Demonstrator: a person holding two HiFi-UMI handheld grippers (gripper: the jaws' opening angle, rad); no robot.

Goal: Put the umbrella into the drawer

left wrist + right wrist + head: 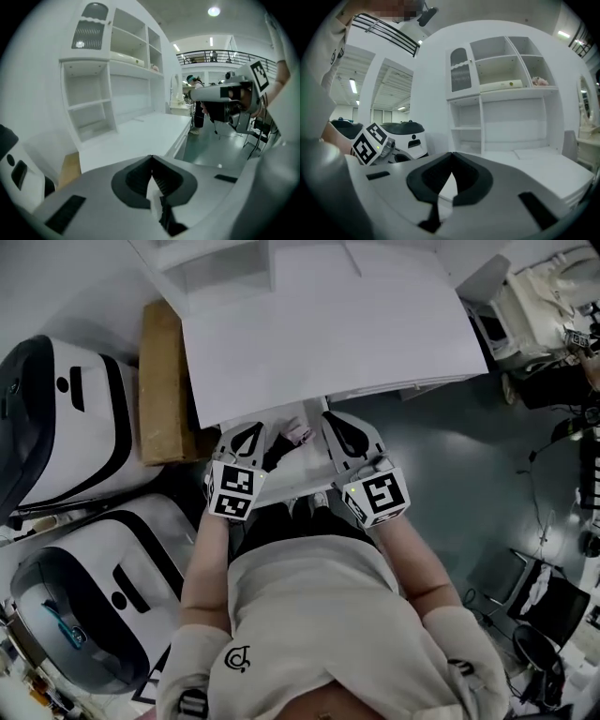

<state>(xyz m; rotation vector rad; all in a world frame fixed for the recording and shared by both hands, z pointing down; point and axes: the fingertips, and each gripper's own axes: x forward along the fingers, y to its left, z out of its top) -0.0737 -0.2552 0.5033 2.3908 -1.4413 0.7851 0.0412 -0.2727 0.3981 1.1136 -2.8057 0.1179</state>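
The tabletop (328,334) is a broad white slab, bare across its middle. Its near edge runs just above the two grippers in the head view. The left gripper (248,432) and the right gripper (337,427) are held side by side at that edge with a narrow gap between them. Each gripper's own view shows its jaws clenched tip to tip, with nothing between them.

In the gap, under the tabletop's edge, lies a small dark and pink thing (292,434) that looks like the umbrella. It seems to rest in the white drawer (305,467), which is pulled out towards the person, though the grippers hide most of it.

Open grey-green floor (469,474) spreads to the right of the person. Farther right, a dark chair (553,615) and cables crowd it.

On the left the room is tight. A brown cardboard slab (164,381) stands against the tabletop's left side. Beside it, two bulky white-and-black machines (66,418) fill the floor near the person's left arm.

At the back of the tabletop rises a white shelf unit (506,93) with open compartments, closing off that side.
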